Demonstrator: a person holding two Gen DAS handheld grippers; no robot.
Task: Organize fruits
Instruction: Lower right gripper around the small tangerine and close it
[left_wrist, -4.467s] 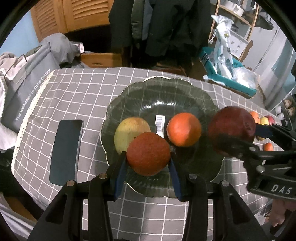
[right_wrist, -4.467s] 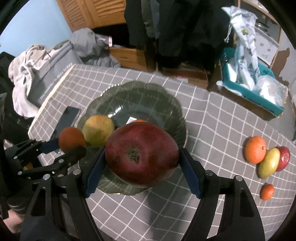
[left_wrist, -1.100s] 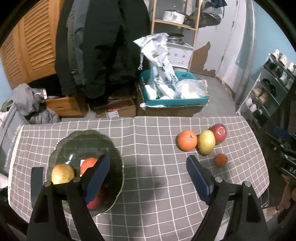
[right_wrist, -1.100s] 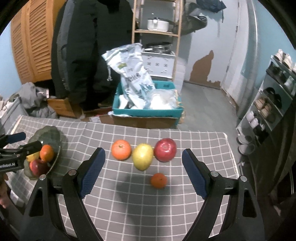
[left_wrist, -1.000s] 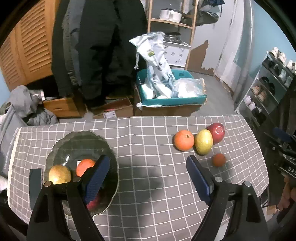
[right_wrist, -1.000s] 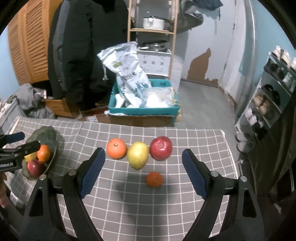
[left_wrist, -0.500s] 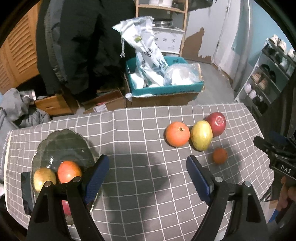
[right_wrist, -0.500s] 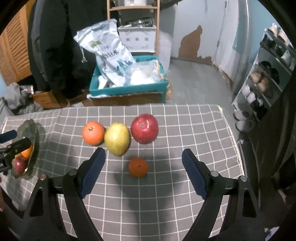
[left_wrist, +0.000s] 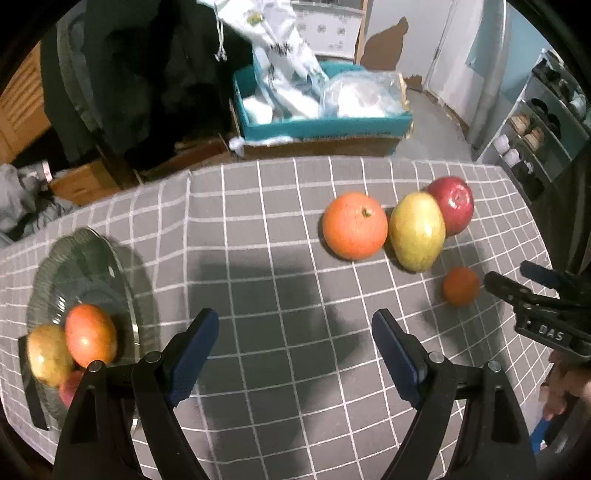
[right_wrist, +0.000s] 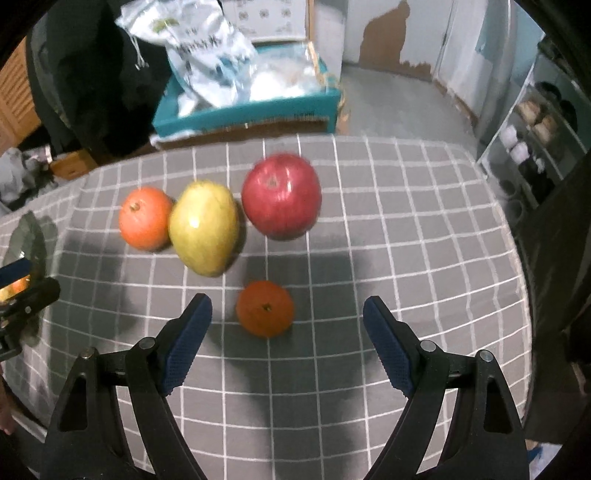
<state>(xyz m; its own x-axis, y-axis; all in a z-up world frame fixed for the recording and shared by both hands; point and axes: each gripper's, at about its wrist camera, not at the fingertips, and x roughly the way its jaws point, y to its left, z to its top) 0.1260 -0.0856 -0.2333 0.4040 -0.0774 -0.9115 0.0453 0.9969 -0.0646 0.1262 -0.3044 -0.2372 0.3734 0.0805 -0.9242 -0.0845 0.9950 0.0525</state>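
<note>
Desk (left_wrist: 280, 236), draped in a grey cloth with a white grid, carries the whole job, and it reads as roughly half done. At its left end sits the scalloped dark green glass plate (left_wrist: 92, 258), already holding a yellow-green fruit (left_wrist: 46, 354), an orange-red round fruit (left_wrist: 90, 334) and part of a dark red one (left_wrist: 70, 387) at the near rim; how many lie there in all cannot be told, since the left arm hides part of the plate. Well apart, at the right end, four fruits wait on the cloth: the glossy red apple (right_wrist: 281, 195), the yellow-green mango-shaped fruit (right_wrist: 203, 227) just beside it and touching the round orange (right_wrist: 144, 217), and the small tangerine (right_wrist: 265, 313) lying alone, nearer the camera. The left gripper (left_wrist: 293, 343) hangs over bare cloth between plate and cluster, its jaws spread wide and holding nothing. The right gripper (right_wrist: 286, 328) also has its jaws wide apart and empty, with the tangerine lying between the blue pads but untouched by either. I judge the tangerine to be the right gripper's next pick, with the other three fruits left to carry to the plate afterwards.
</note>
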